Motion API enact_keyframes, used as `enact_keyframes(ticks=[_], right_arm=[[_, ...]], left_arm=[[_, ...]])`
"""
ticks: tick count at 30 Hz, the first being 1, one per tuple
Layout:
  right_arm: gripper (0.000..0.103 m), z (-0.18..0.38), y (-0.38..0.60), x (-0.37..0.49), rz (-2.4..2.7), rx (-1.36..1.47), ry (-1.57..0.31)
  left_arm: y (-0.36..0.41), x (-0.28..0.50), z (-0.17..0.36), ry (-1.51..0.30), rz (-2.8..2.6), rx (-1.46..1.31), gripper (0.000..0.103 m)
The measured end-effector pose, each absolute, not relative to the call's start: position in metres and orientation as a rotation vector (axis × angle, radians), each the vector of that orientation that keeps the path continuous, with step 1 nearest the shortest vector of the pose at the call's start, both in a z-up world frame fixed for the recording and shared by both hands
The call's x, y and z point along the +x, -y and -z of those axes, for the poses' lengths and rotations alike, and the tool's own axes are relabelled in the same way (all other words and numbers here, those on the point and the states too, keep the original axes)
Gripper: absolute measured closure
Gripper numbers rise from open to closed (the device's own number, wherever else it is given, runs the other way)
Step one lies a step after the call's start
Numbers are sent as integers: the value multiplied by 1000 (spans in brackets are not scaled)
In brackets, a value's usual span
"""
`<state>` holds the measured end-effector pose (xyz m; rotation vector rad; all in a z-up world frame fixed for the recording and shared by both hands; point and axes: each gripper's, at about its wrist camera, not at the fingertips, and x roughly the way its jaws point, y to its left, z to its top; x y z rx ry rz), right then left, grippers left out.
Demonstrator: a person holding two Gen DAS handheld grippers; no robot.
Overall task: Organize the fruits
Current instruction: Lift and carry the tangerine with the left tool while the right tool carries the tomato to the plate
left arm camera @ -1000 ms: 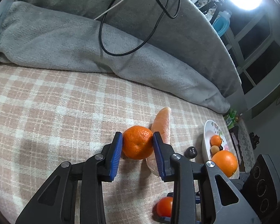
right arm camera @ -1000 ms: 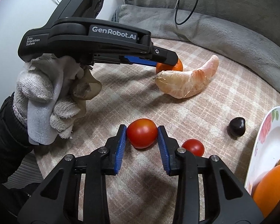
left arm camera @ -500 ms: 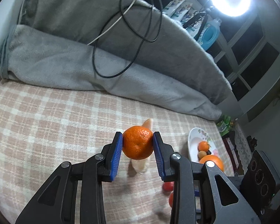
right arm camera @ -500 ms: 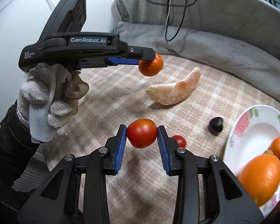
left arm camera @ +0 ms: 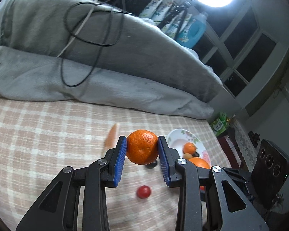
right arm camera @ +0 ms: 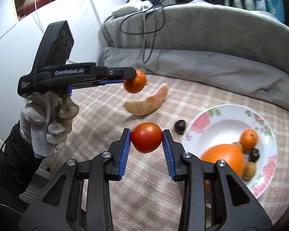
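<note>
The left gripper [left arm camera: 142, 150] is clamped across the middle of a mandarin [left arm camera: 142, 147], and the right gripper [right arm camera: 146, 137] pinches a tomato [right arm camera: 146, 137]; both fruits hang above the checked blanket [right arm camera: 183, 100], short of the flowered plate [right arm camera: 221, 123]. Both look light, but the tomato's smooth, thin skin probably bruises and slips easily, so a gentle hold across its widest part suits it

Black gripper [right arm camera: 146, 140], blue pads [right arm camera: 124, 152]
</note>
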<state>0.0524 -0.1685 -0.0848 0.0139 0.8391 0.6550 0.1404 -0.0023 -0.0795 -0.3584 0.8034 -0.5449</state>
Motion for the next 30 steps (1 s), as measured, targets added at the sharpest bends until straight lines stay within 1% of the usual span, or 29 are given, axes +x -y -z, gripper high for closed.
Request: enact_keyframes(ticks=[11, 22, 30], right_arm=[[68, 74, 228, 43, -540, 65, -809], [68, 74, 273, 38, -447, 94, -806], [68, 80, 291, 38, -411, 110, -814]], left_arm=[[53, 138, 71, -797, 601, -281, 71], [104, 141, 81, -837, 625, -152, 71], [125, 146, 87, -859, 642, -109, 71]])
